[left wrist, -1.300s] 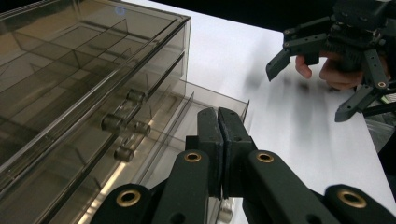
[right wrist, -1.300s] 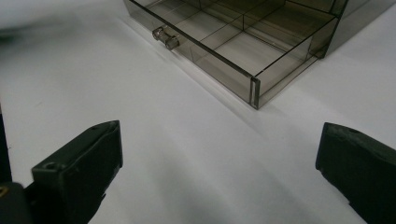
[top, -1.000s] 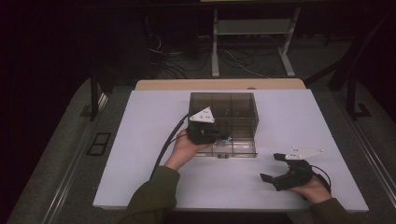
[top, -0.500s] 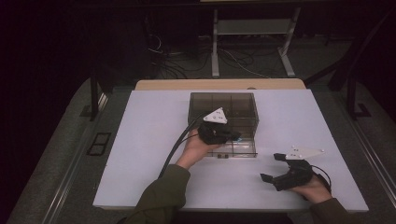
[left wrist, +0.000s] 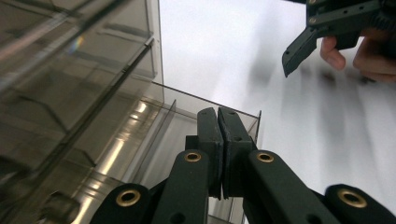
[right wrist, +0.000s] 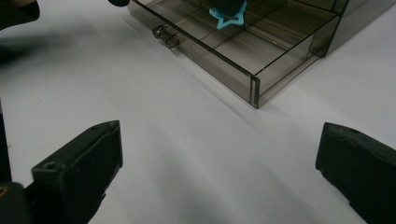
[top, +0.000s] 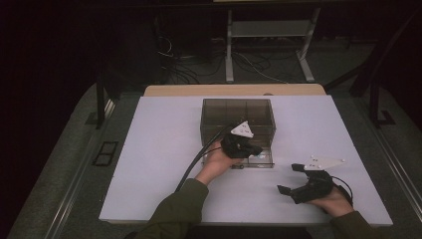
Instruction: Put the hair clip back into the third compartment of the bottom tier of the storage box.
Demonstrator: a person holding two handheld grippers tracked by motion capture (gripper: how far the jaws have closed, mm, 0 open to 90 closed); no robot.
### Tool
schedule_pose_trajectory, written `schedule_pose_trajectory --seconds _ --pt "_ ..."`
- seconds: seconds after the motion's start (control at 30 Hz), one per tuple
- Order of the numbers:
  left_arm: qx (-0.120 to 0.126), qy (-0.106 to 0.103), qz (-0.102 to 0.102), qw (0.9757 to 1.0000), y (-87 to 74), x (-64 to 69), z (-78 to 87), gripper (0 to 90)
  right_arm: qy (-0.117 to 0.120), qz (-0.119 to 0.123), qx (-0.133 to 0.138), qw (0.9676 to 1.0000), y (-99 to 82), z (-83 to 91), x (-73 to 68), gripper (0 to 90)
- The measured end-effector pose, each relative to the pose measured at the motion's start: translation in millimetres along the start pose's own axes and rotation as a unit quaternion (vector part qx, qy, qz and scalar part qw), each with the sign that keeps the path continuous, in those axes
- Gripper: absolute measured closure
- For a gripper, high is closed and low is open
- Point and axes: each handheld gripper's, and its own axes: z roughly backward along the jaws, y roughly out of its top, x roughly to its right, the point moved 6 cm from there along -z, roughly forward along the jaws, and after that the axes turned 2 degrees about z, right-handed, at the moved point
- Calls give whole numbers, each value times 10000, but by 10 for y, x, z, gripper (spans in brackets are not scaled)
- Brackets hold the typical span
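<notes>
**Closed tongs over the open drawer**

At the left, the left tongs [top: 256, 148] are held over the pulled-out drawer [right wrist: 243, 70] of the smoky clear drawer box [top: 238, 110]; their jaws are pressed together with nothing between them. A teal star-shaped piece [right wrist: 229, 15] is seen inside the drawer, probably just deposited there. At the right, the right tongs [top: 288, 178] are rested on the white surface [top: 159, 149], jaws spread wide and empty, seemingly kept clear of the work.

**Black grippers, olive sleeves**

The left gripper [top: 249, 148] is black, with brass-ringed pivot screws on its linkage arms, a white three-cornered plate on top and a thick black cable. The right gripper [top: 290, 178] is black too, under a flat white plate. Both sleeves [top: 174, 211] are olive green.
</notes>
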Motion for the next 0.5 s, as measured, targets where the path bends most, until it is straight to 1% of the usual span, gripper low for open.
schedule_pose_trajectory --seconds 0.13,0.2,0.37,0.5 --pt "-171 44 -4 9998 -40 13 -62 884 6 4 6 10000 1 3 -4 1" --pt "-216 101 0 9997 -49 12 -78 884 3 5 5 10000 1 3 0 1" --pt "-294 159 62 9994 -58 3 -96 883 2 -3 1 10000 0 3 2 1" --pt "-388 194 32 9991 -66 5 -110 881 6 -17 -12 10000 -4 2 1 1"
